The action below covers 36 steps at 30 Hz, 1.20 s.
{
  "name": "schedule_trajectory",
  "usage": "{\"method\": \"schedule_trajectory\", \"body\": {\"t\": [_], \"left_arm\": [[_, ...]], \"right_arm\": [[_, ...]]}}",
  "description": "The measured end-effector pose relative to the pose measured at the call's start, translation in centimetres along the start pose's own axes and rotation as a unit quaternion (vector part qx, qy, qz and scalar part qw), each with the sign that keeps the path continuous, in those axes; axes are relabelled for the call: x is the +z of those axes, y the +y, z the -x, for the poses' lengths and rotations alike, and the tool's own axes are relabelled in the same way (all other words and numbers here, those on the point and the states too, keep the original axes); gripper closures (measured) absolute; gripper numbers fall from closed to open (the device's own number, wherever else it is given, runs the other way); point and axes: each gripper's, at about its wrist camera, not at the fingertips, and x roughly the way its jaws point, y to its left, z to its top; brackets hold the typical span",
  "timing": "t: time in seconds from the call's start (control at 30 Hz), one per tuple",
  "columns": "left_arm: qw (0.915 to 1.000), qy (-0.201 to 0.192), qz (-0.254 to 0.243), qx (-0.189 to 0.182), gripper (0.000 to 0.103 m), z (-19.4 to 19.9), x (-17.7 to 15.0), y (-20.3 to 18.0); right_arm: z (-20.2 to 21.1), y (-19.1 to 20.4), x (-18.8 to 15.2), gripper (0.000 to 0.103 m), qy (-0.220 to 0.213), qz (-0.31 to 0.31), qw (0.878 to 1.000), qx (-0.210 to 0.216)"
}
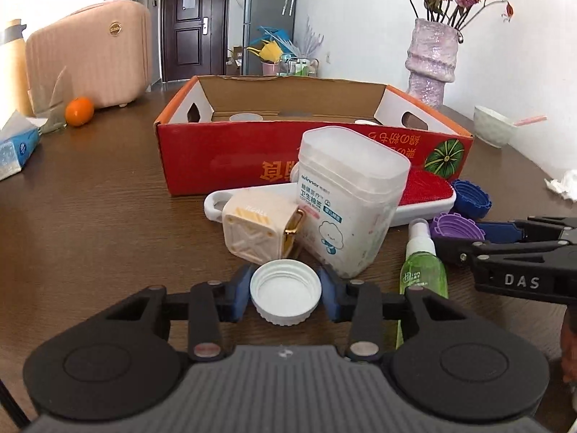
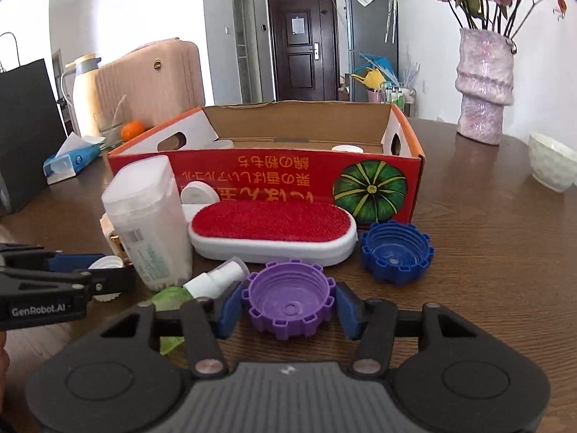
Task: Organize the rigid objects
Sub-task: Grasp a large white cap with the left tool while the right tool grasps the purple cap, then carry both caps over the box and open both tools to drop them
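My left gripper (image 1: 285, 294) is shut on a white bottle cap (image 1: 285, 290), mouth up, low over the table. My right gripper (image 2: 288, 306) has its blue pads around a purple ridged cap (image 2: 288, 303); the pads stand close beside it with small gaps. A blue ridged cap (image 2: 396, 252) lies to its right. A white cotton-swab box (image 1: 348, 198), a cream cube-shaped item (image 1: 258, 229), a red-topped white brush (image 2: 274, 232) and a green spray bottle (image 1: 423, 267) lie before the open red cardboard box (image 1: 230, 158).
A pink case (image 1: 93, 61), an orange (image 1: 79, 111) and a tissue pack (image 1: 18, 148) stand at left. A purple vase (image 2: 483, 86) and a white bowl (image 2: 551, 166) stand at right. A crumpled tissue (image 1: 564, 184) lies at the far right.
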Motion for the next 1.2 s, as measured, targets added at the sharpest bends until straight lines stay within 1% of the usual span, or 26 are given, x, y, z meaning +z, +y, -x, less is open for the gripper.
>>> {"method": "schedule_trajectory", "body": {"t": [0.1,0.17,0.23,0.3,0.37,0.43,0.5,0.6,0.7,0.77,0.83,0.87,0.93,1.07,1.13,1.2], "left_arm": [[0.9994,-0.019,0.026,-0.010,0.063,2.3,-0.3,0.7],[0.9987,-0.038,0.031,-0.016,0.063,5.3,-0.7,0.9],[0.9971,-0.064,0.031,-0.027,0.063,8.7,-1.3,1.0],[0.9947,-0.096,0.025,-0.029,0.063,12.2,-2.0,1.1],[0.9918,-0.125,0.017,-0.023,0.063,15.3,-3.0,1.2],[0.9892,-0.145,0.009,-0.020,0.063,18.0,-4.2,1.3],[0.9859,-0.166,0.008,-0.016,0.063,20.1,-5.8,1.4],[0.9836,-0.180,0.002,-0.012,0.063,22.4,-8.4,1.6],[0.9834,-0.180,0.017,-0.012,0.063,24.2,-10.6,2.5],[0.9816,-0.191,0.010,0.003,0.063,25.1,-11.3,2.8],[0.9775,-0.211,-0.001,0.010,0.063,25.7,-10.9,2.9],[0.9758,-0.218,0.006,0.012,0.063,25.9,-10.7,3.1],[0.9745,-0.224,0.019,0.006,0.063,25.9,-10.4,3.5],[0.9764,-0.215,0.017,0.007,0.063,25.0,-10.0,3.8],[0.9779,-0.208,0.021,0.010,0.063,24.1,-9.2,4.0],[0.9779,-0.208,0.020,0.003,0.063,23.4,-7.8,4.0]], "right_arm": [[1.3,0.5,-0.4,0.050,-0.013,0.006,1.000,-0.021],[3.4,0.7,-0.9,0.050,-0.026,0.000,0.999,-0.027],[6.2,1.2,-1.7,0.050,-0.044,-0.004,0.999,-0.027],[9.1,2.1,-2.8,0.050,-0.062,-0.002,0.998,-0.030],[12.1,3.2,-4.0,0.050,-0.080,-0.002,0.996,-0.033],[14.8,4.5,-5.4,0.050,-0.100,-0.003,0.994,-0.040],[17.1,5.7,-6.9,0.050,-0.113,-0.002,0.993,-0.037],[20.2,8.0,-9.2,0.050,-0.130,0.018,0.991,-0.040],[22.6,9.3,-11.3,0.050,-0.138,0.022,0.990,-0.037],[23.9,10.0,-12.1,0.050,-0.146,0.022,0.988,-0.041],[24.7,10.4,-12.2,0.050,-0.153,0.028,0.987,-0.042],[24.9,10.5,-12.0,0.050,-0.158,0.032,0.986,-0.044],[25.1,10.7,-11.6,0.050,-0.169,0.036,0.984,-0.050],[25.0,10.2,-10.6,0.050,-0.191,0.029,0.979,-0.059],[24.7,9.8,-9.9,0.050,-0.200,0.027,0.978,-0.060],[24.1,9.1,-8.9,0.050,-0.203,0.022,0.977,-0.064]]}}
